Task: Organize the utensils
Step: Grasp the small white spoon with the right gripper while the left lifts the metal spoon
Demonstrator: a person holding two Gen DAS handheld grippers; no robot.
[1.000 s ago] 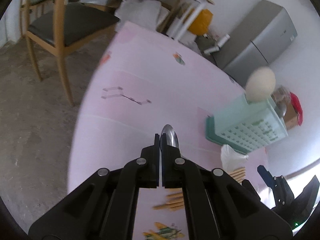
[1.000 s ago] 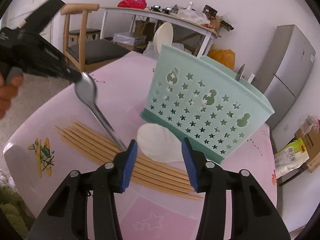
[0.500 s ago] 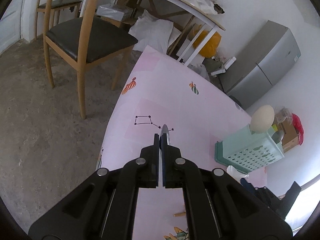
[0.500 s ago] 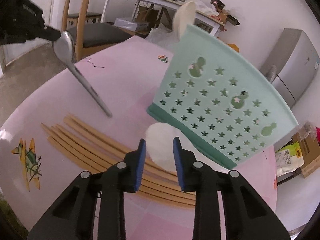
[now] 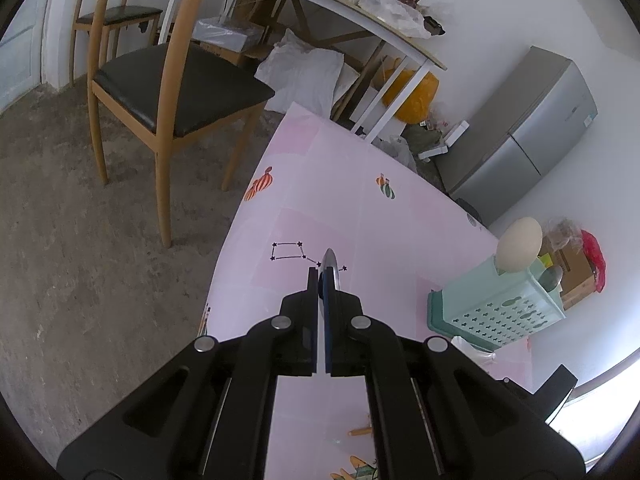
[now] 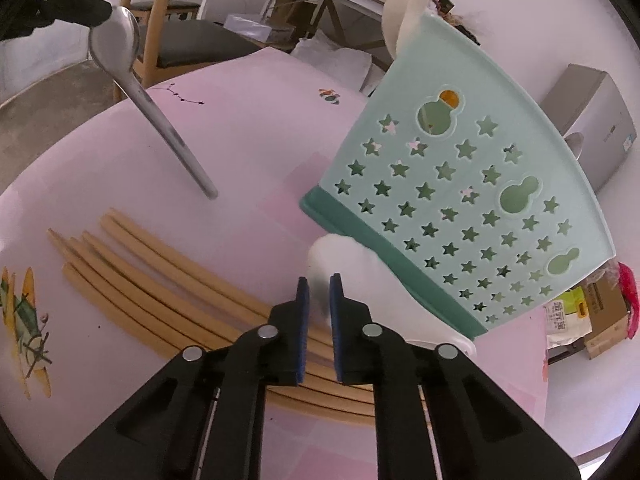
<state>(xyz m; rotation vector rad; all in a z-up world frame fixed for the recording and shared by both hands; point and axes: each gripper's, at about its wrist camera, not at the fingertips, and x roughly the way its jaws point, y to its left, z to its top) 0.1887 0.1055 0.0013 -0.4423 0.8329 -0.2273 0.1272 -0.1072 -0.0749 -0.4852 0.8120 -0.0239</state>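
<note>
The left gripper (image 5: pixel 322 280), clamped on a shiny steel spoon (image 6: pixel 120 46), holds it aloft, handle slanting down toward the mint-green star-punched plastic caddy (image 6: pixel 460 184) to its right. The right gripper (image 6: pixel 319 292), jaws narrowed around a white plastic spoon (image 6: pixel 352 268), sits nearer, the caddy just ahead.

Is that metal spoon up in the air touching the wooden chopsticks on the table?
Apart. The right wrist view shows the spoon held by the left tongs, its handle tip ending above bare pink table, short of the chopsticks.
</note>
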